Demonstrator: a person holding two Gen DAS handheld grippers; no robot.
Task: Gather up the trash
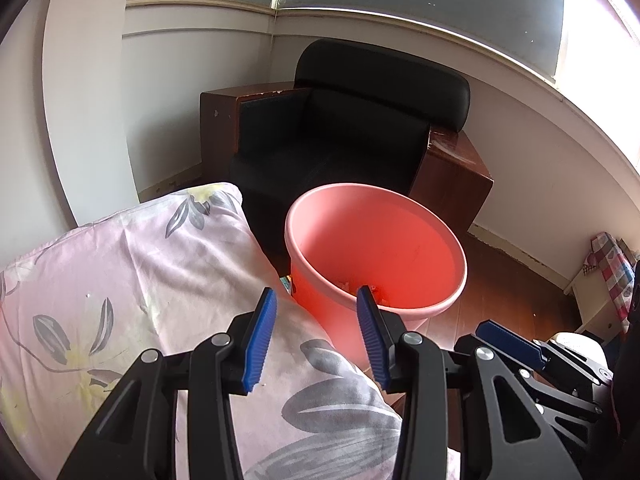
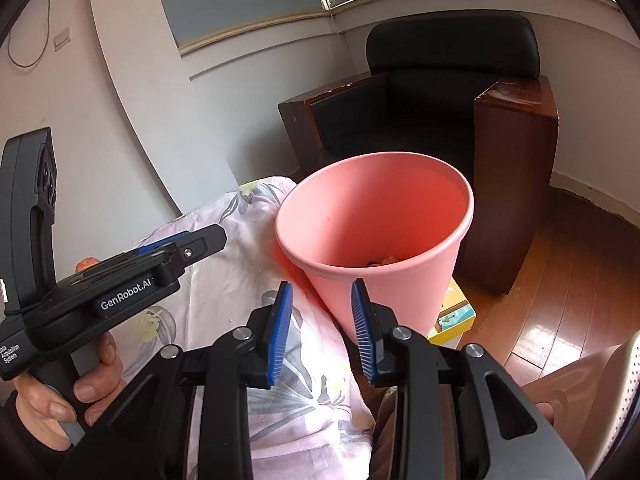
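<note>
The black armchair [image 1: 344, 120] with brown wooden sides stands in the corner of the room, on the wooden floor [image 2: 568, 280]. Before it lies the floral bedding [image 1: 132, 280], pale pink with grey flowers, over which both my grippers are held. The pink trash bin [image 1: 376, 248] stands on the floor just beside the bedding's edge and in front of the armchair, mouth up; a few small scraps of trash [image 2: 386, 260] lie at its bottom, too small to identify. A yellow and blue box [image 2: 454, 314] lies on the floor at the bin's foot, partly hidden behind it. My left gripper [image 1: 316, 336], gripped by a hand [image 2: 68, 384], has its jaws parted with nothing between the blue pads. My right gripper [image 2: 322, 332] likewise has its jaws apart and empty, pointing toward the near wall of the bin.
</note>
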